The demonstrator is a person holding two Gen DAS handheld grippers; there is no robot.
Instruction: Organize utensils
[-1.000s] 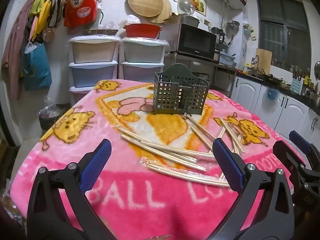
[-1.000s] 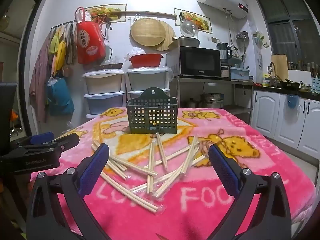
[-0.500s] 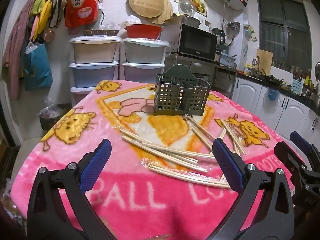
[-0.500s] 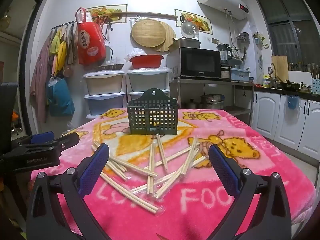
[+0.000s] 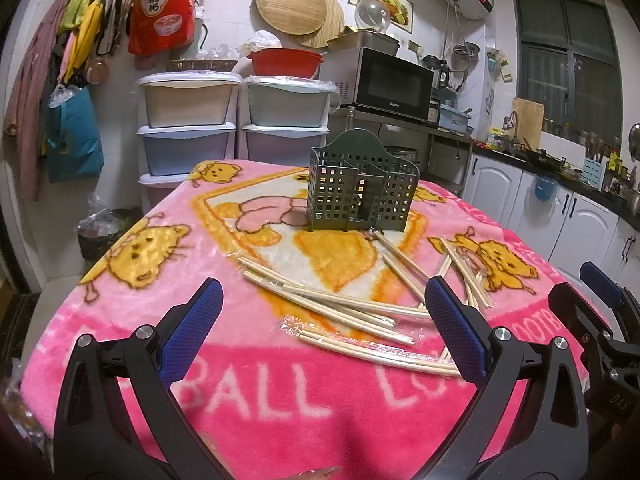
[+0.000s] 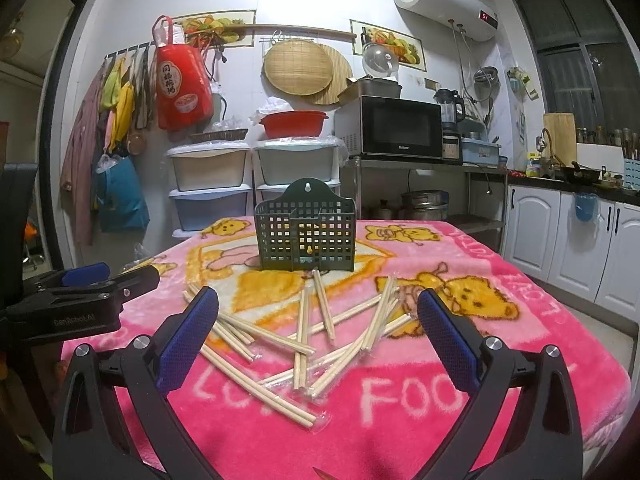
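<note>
Both the left gripper [image 5: 324, 320] and right gripper [image 6: 318, 322] hover wide apart and empty, barely shifted over the last second. The chopsticks [image 6: 304, 336] lie scattered on the pink-blanketed counter [image 6: 400, 420], before the empty green holder [image 6: 306, 240]. Sorting hasn't begun.

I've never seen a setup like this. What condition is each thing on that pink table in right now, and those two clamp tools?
Dark green plastic lattice utensil holder: upright, no chopsticks inside.
Pale wooden chopsticks: scattered flat on the blanket, some in clear wrappers.
Pink cartoon blanket: spread over the table.
Left gripper: jaws open, holding nothing.
Right gripper: jaws open, holding nothing.
</note>
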